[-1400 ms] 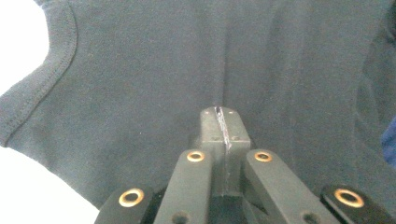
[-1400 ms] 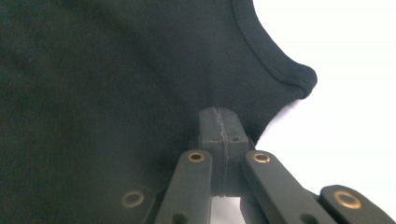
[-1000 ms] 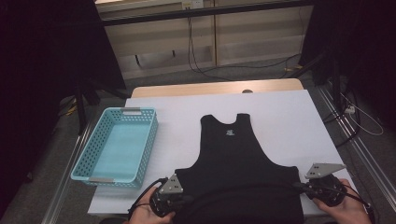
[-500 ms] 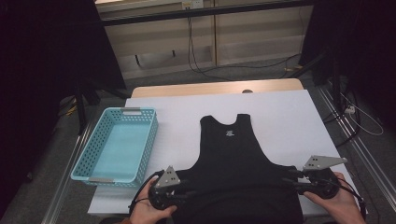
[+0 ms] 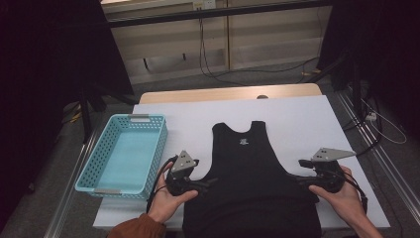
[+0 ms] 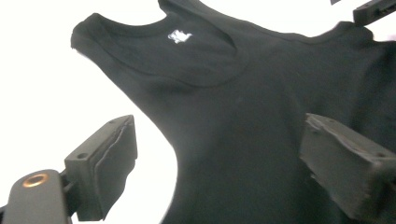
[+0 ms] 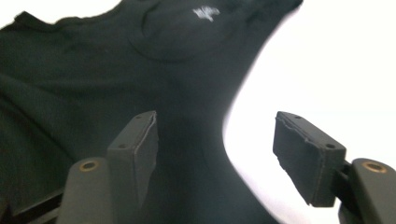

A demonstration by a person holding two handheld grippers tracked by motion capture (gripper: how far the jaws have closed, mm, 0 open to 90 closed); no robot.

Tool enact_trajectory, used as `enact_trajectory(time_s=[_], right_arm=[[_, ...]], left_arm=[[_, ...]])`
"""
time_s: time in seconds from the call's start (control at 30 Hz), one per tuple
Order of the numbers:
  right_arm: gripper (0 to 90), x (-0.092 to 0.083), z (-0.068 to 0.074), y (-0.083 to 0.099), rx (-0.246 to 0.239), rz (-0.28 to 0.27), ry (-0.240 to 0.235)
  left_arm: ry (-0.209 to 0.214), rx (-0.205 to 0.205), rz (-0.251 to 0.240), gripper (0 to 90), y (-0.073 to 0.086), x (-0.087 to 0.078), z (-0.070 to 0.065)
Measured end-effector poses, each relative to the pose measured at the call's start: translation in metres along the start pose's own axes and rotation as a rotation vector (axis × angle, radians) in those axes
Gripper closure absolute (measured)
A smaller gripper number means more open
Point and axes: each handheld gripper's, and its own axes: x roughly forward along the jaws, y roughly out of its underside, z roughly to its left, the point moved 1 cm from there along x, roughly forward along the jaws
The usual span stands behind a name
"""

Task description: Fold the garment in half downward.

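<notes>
No legible text, numbers or brand names. One small white printed mark sits inside the back neckline of the black tank top (image 5: 242,163); it is too small and blurred in every view to read.

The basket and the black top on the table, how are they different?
The basket is light blue plastic with stiff walls full of little holes; the black top is soft cloth lying flat.
The basket sits near the table's left edge with nothing inside it; the black top lies in the middle, its lower end hanging off the near edge, between the left claw and right claw.
Both rest on the white table.
</notes>
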Motion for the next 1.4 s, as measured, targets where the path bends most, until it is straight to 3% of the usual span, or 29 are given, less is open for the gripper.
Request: enact_trajectory(time_s=[0.03, 0.2, 0.27, 0.37, 0.4, 0.53, 0.6, 0.7, 0.8, 0.93, 1.0, 1.07, 1.23, 1.4], right_arm=[[29.4, 0.003, 0.0, -0.003, -0.007, -0.002, -0.002], [31.0, 0.016, -0.005, -0.016, 0.0, 0.006, -0.031], [30.1, 0.021, -0.007, -0.023, 0.005, 0.006, -0.038], [29.4, 0.028, -0.01, -0.031, 0.001, 0.002, -0.036], [29.0, 0.03, -0.012, -0.034, 0.005, 0.001, -0.037], [29.4, 0.04, -0.02, -0.049, -0.002, -0.016, -0.038], [28.8, 0.044, -0.023, -0.055, -0.014, -0.021, -0.051], [28.4, 0.054, -0.03, -0.065, -0.014, -0.03, -0.04], [28.6, 0.065, -0.037, -0.072, -0.018, -0.023, -0.022], [36.7, 0.079, -0.047, -0.081, -0.024, -0.019, -0.007], [40.7, 0.087, -0.052, -0.086, -0.028, -0.018, -0.005], [43.7, 0.095, -0.058, -0.091, -0.017, -0.018, -0.001], [53.6, 0.118, -0.074, -0.102, -0.007, 0.004, 0.029], [54.7, 0.138, -0.085, -0.111, 0.004, 0.035, 0.043]], left_arm=[[0.01, -0.003, -0.006, 10.2, -0.002, 0.003, 0.002], [-0.021, -0.008, -0.01, 10.9, -0.012, 0.012, 0.014], [-0.012, -0.03, -0.016, 10.9, -0.015, 0.016, 0.018], [-0.041, -0.023, -0.039, 11.0, -0.018, 0.024, 0.026], [-0.038, -0.046, -0.038, 11.7, -0.019, 0.028, 0.029], [-0.056, -0.053, -0.024, 12.7, -0.028, 0.039, 0.038], [-0.068, -0.036, -0.015, 12.2, -0.034, 0.042, 0.042], [-0.091, -0.05, -0.03, 12.1, -0.04, 0.047, 0.049], [-0.083, -0.074, -0.029, 10.2, -0.045, 0.055, 0.06], [-0.101, -0.089, -0.031, 13.0, -0.05, 0.069, 0.07], [-0.117, -0.064, -0.014, 12.8, -0.054, 0.078, 0.073], [-0.109, -0.094, -0.014, 13.5, -0.057, 0.083, 0.079], [-0.138, -0.099, 0.003, 17.6, -0.061, 0.093, 0.095], [-0.158, -0.12, 0.03, 23.0, -0.057, 0.104, 0.109]])
